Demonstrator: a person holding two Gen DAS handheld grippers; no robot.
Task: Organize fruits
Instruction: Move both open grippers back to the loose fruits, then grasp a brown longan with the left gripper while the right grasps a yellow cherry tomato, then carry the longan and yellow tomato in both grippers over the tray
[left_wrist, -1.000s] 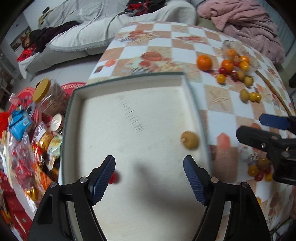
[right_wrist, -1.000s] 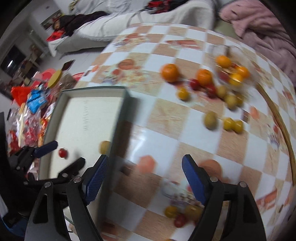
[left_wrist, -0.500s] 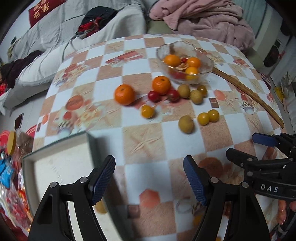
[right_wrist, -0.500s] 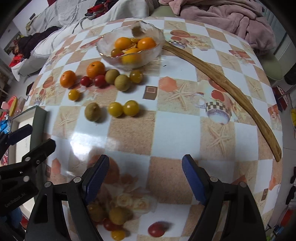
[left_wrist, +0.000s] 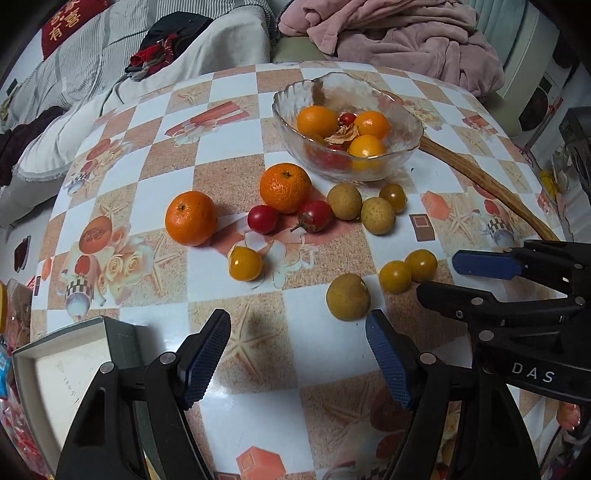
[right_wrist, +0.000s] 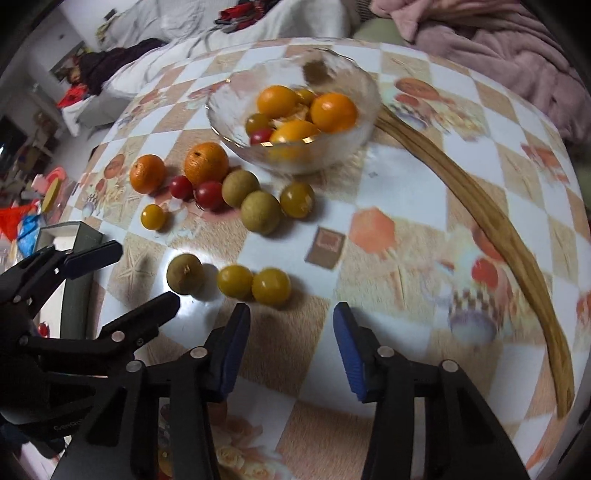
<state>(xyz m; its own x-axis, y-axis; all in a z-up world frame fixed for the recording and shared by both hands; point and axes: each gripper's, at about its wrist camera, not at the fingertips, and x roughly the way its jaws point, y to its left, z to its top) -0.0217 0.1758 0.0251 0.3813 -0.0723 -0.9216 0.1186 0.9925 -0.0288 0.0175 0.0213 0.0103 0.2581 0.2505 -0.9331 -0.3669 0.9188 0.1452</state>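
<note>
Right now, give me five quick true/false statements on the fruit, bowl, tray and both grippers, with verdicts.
1. The glass bowl is empty. False: it holds several orange and yellow fruits and a small red one.
2. Two oranges lie on the table outside the bowl. True.
3. The left gripper is clamped on a fruit. False: its jaws are open with only tablecloth between them; the brown fruit lies just beyond its right fingertip.
4. The right gripper holds nothing. True: its jaws have just been closing, but nothing is between them.
5. The tray sits behind the bowl. False: in the left wrist view only its corner shows, at the near left table edge.
</note>
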